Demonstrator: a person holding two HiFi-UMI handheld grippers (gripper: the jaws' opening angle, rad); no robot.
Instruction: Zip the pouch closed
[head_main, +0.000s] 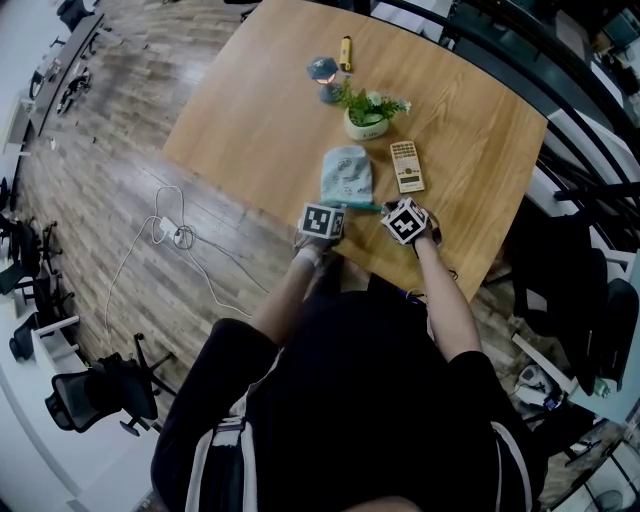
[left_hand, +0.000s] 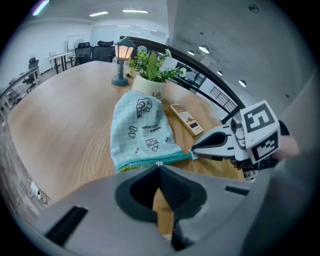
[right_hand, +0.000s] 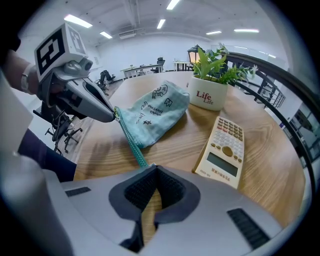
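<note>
A light blue pouch (head_main: 347, 175) with small cartoon prints lies flat on the wooden table (head_main: 250, 130), its teal zipper edge toward me. My left gripper (left_hand: 159, 166) is shut at that edge, with a small white zipper pull at its tips. My right gripper (right_hand: 154, 169) is shut on the teal zipper end (right_hand: 135, 147) at the pouch's corner. In the left gripper view the pouch (left_hand: 142, 127) fills the middle, with the right gripper (left_hand: 196, 150) pinching its right corner. In the right gripper view the left gripper (right_hand: 115, 118) grips the pouch (right_hand: 155, 112) from the left.
A cream calculator (head_main: 406, 166) lies right of the pouch. Behind stand a potted plant (head_main: 368, 112), a small lamp (head_main: 323, 75) and a yellow object (head_main: 345, 52). The table's near edge is by my hands. A white cable (head_main: 165, 235) lies on the floor.
</note>
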